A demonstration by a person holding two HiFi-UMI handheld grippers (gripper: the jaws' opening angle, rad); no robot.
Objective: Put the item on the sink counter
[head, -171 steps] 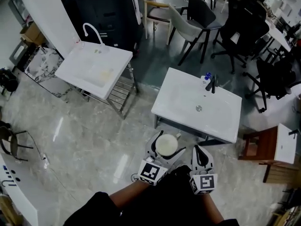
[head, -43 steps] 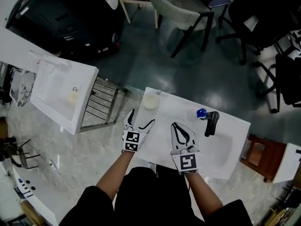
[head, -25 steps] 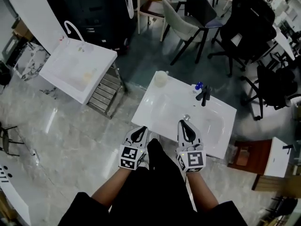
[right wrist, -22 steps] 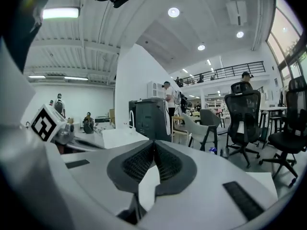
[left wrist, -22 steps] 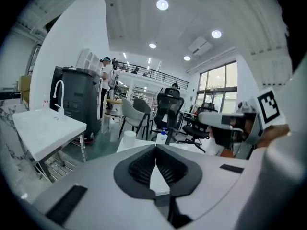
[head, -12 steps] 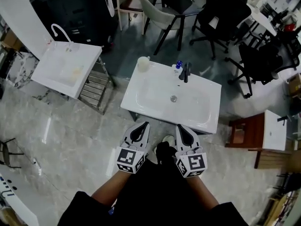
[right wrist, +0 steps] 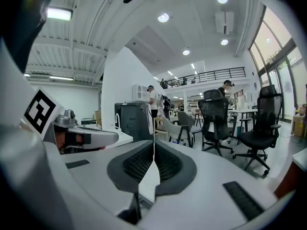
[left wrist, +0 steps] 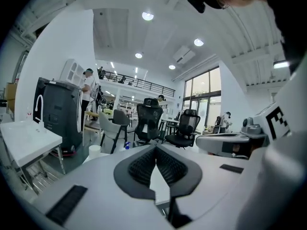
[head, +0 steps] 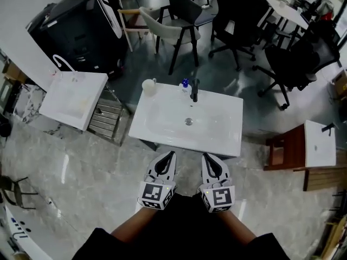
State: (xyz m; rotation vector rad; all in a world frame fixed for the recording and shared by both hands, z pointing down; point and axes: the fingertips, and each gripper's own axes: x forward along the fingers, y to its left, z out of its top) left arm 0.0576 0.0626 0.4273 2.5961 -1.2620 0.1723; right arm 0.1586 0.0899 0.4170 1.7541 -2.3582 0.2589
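A cream cup (head: 149, 85) stands on the far left corner of the white sink counter (head: 222, 130), beside a blue-capped bottle (head: 185, 85) and a black faucet (head: 194, 90). My left gripper (head: 171, 154) and right gripper (head: 206, 156) hover side by side in front of the counter's near edge, over the floor. Both are shut with nothing between the jaws. The left gripper view shows the cup (left wrist: 95, 150) far ahead past the shut left gripper (left wrist: 154, 148). In the right gripper view the right gripper (right wrist: 153, 146) is likewise shut and empty.
A second white sink (head: 73, 99) on a metal frame stands to the left, with a dark cabinet (head: 76, 31) behind it. Chairs (head: 179, 20) crowd the space beyond the counter. A wooden stool (head: 284, 150) and a small white basin (head: 320, 144) sit at the right.
The view has backed away from the sink, and both grippers now hang further from its near edge. The cup stays on the counter's corner.
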